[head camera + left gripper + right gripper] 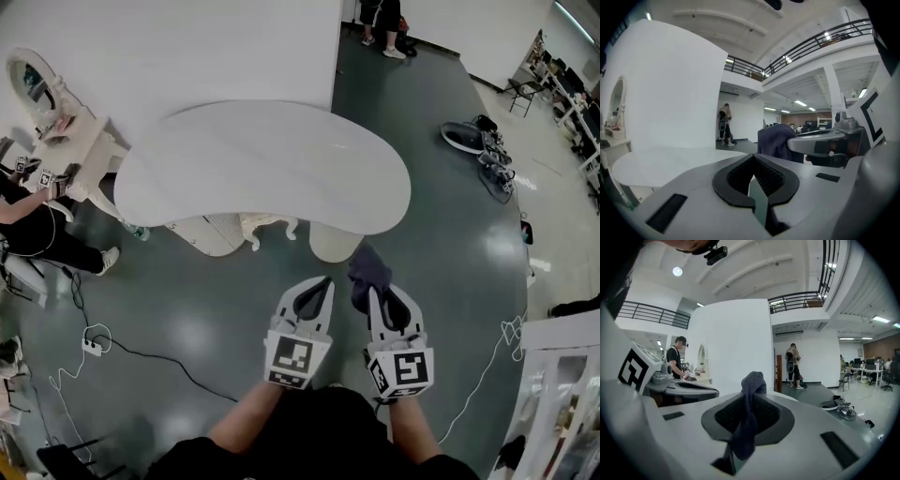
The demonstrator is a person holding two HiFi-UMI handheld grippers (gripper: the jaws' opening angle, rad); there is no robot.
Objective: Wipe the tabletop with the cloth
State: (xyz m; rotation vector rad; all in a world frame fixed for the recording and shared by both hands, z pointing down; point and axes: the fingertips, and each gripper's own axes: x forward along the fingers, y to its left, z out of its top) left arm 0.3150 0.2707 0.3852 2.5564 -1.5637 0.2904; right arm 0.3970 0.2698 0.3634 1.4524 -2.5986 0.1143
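Note:
The white kidney-shaped table (272, 169) stands ahead of me, its top bare. Below its near edge, over the floor, I hold both grippers side by side. My right gripper (375, 292) is shut on a dark grey-blue cloth (367, 269); in the right gripper view the cloth (749, 413) sticks up from the right gripper (747, 401) and hangs down between its jaws. My left gripper (323, 283) is shut with nothing in it; in the left gripper view the left gripper (753, 164) points at the table (661, 161), with the cloth (776, 140) to its right.
A white partition (187, 47) rises behind the table. At the left are a vanity with an oval mirror (42, 89) and a seated person (33, 230). Cables (94, 342) trail on the dark floor. Shoes (478, 145) lie at the right; a person (384, 23) stands far back.

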